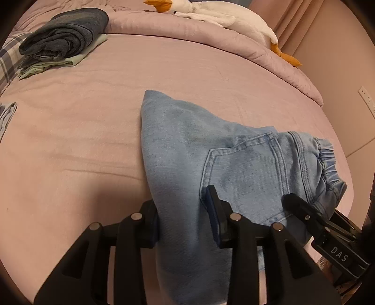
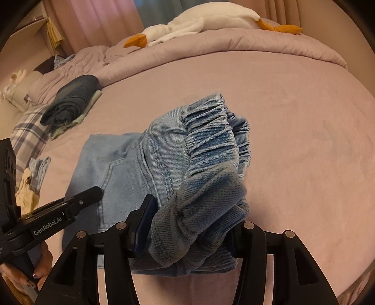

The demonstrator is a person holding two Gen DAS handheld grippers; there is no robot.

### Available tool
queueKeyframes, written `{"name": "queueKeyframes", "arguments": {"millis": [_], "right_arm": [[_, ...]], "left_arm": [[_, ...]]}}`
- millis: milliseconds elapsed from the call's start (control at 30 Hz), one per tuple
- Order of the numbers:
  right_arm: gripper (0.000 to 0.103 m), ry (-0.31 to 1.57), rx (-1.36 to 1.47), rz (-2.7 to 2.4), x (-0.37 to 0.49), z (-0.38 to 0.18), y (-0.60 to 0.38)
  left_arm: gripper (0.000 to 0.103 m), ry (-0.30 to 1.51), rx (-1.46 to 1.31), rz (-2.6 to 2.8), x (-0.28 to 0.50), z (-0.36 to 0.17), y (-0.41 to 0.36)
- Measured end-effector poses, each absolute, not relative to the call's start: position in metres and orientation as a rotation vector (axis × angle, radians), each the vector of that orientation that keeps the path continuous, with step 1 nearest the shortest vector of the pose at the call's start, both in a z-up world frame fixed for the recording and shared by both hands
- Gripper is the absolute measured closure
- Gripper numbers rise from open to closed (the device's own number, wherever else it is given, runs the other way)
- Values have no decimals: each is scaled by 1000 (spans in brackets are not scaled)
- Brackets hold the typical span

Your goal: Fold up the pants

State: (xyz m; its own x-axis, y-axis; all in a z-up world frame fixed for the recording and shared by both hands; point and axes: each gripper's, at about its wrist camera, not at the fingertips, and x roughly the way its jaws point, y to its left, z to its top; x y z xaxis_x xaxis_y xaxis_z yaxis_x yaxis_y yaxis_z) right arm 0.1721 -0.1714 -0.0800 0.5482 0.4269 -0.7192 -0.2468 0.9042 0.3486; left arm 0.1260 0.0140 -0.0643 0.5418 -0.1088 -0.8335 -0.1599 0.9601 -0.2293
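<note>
Light blue denim pants (image 1: 187, 145) lie folded on the pink bed sheet (image 1: 82, 140), back pocket up and elastic waistband (image 2: 211, 131) toward the right. My left gripper (image 1: 181, 199) is open, and the near fold of the pants runs loosely between its fingers. My right gripper (image 2: 194, 211) is shut on the bunched waistband end, which fills the gap between its pads. Each tool shows in the other's view: the right one (image 1: 302, 208) beside the pocket, the left one (image 2: 89, 194) over the pants' left part, held by a hand (image 2: 39, 269).
A pile of folded dark and pale green clothes (image 1: 63, 37) sits at the back left by a plaid cloth (image 1: 7, 63). A white goose plush (image 1: 222, 14) lies on the rolled quilt (image 1: 187, 30) at the back. More loose clothing (image 2: 35, 173) lies at the left edge.
</note>
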Motion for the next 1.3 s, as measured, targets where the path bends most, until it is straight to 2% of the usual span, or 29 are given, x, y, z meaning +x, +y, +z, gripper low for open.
{"name": "queueKeyframes", "arguments": {"millis": [133,233,300,367,533,600,633,867,1300], "right_arm": [[36,925,165,379,170,-75,-175],[34,884,132,349,157,-64,-183],[30,855,130,326,147,-54,-191],[22,802,128,305,135,-42,-199],[17,684,147,295,101,-12,-218],[12,644,155,291,89,-3,-222],[11,630,157,289,84,-1,-223],[10,623,188,300,74,0,-221],[10,604,136,300,55,2,-206]], "left_arm": [[51,1000,-258,49,115,-56,11],[34,970,-254,56,100,-42,9],[24,945,-245,58,92,-33,7],[21,912,-217,52,78,-19,3],[19,827,-176,37,50,10,-7],[5,807,-184,31,39,18,-8],[1,797,-189,32,35,20,-9],[1,760,-204,51,3,29,-13],[1,799,-283,22,-13,23,-12]]}}
